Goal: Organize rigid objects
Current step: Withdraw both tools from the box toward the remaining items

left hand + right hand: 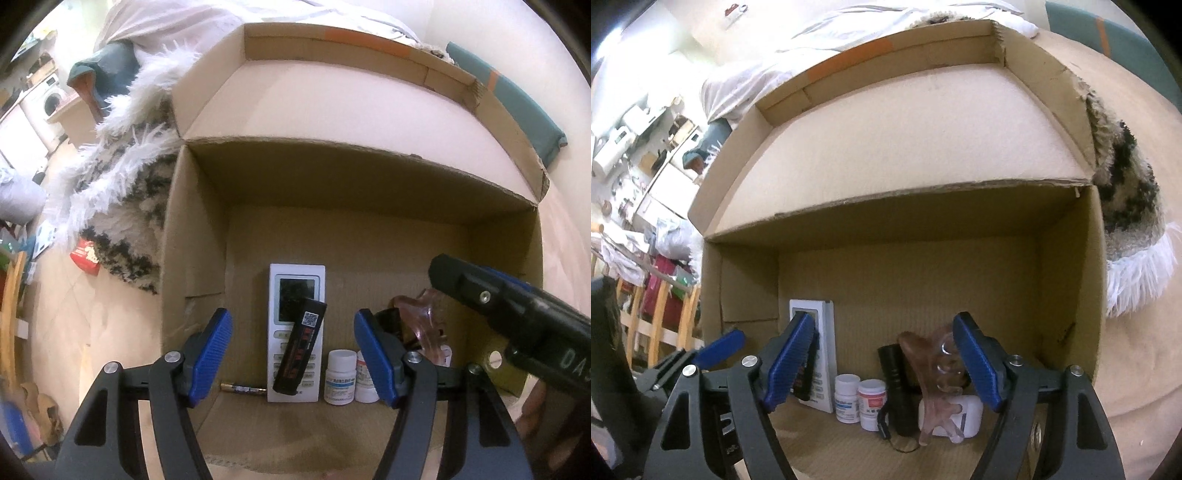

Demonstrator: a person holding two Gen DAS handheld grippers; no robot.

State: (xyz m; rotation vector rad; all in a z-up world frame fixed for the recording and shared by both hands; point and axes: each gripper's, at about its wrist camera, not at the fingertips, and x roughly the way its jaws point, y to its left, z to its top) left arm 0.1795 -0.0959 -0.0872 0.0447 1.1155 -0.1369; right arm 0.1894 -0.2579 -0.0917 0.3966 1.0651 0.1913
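Inside the corrugated cardboard box (199, 258), both ribbed blue claws (293, 354) (882, 363) gape, gripping nothing.

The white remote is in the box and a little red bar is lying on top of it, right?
Nearly. The bar lying on the white remote is black, with red writing, not red. The left wrist view shows it, inside the cardboard box.

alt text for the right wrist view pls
The open right gripper looks into a cardboard box holding a row of items: a white remote, two white pill bottles, a black flashlight, a pinkish hair claw and a white case.
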